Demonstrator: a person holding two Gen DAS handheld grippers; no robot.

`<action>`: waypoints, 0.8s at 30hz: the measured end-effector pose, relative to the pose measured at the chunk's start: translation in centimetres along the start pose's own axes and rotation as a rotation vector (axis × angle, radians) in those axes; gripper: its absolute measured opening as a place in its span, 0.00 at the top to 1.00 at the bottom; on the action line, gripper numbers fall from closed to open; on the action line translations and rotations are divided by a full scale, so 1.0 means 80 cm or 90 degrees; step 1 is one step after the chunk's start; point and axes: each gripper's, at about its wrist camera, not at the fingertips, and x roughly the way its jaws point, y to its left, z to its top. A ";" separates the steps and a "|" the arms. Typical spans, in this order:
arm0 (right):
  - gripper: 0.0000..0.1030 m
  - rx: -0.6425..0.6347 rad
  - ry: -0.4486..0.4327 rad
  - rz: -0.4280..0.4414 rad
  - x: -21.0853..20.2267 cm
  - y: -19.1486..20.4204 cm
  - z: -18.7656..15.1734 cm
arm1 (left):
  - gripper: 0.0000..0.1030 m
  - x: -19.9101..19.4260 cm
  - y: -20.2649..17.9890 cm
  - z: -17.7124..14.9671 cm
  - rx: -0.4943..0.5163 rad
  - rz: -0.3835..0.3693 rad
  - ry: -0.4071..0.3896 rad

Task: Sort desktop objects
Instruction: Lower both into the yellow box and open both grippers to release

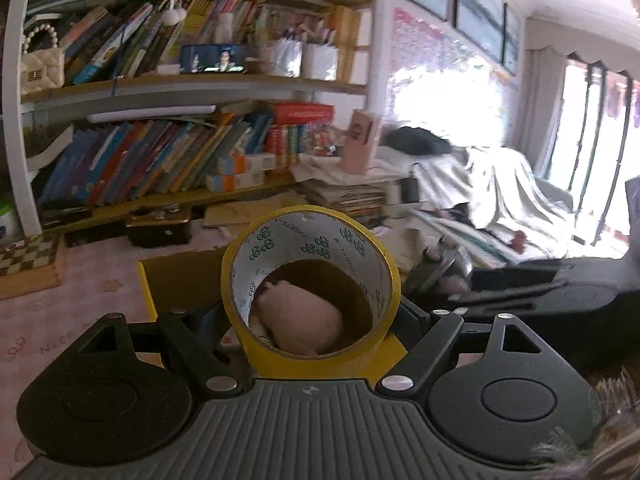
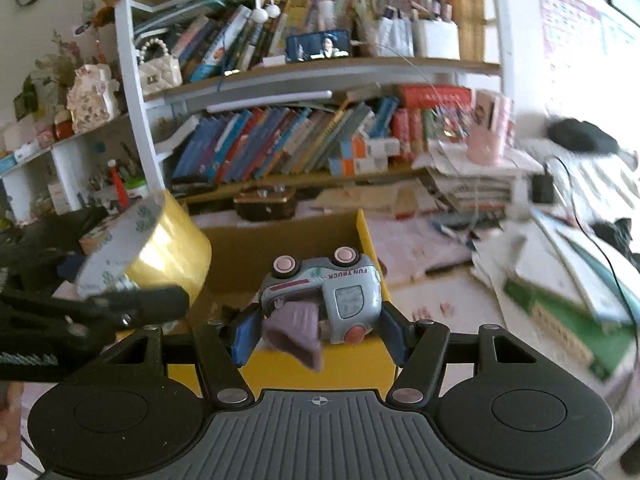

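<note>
Left gripper [image 1: 316, 312] jaws clamp yellow tape roll [image 1: 311, 280]; right gripper [image 2: 320, 328] jaws grip toy truck [image 2: 332, 292] upside down. Both hover over yellow box [image 2: 372, 248] on worktop, likely for dropping in.

Yellow tape roll [image 1: 310, 280], white core printed green; pale blue toy truck [image 2: 320, 300], pink wheels; yellow box [image 2: 372, 240], perhaps brown inside.

Left black two-finger gripper [image 1: 310, 312]: ribbed grey centre plate with a small crosshair mark at 12 o'clock, round black discs at 3 and 9, silver screws on black linkage arms. Right black two-finger gripper [image 2: 318, 326]: same build, blue finger pads [image 2: 243, 336].
</note>
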 end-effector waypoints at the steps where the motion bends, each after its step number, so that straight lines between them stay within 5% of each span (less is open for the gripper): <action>1: 0.39 -0.005 -0.002 0.004 0.007 -0.003 0.006 | 0.22 0.009 0.001 0.002 0.002 0.012 0.003; 13: 0.39 -0.052 0.009 0.063 0.078 -0.016 0.046 | 0.22 0.094 0.019 -0.016 0.021 0.090 0.109; 24: 0.39 -0.109 0.085 0.136 0.155 0.020 0.058 | 0.21 0.123 0.025 -0.029 0.019 0.101 0.161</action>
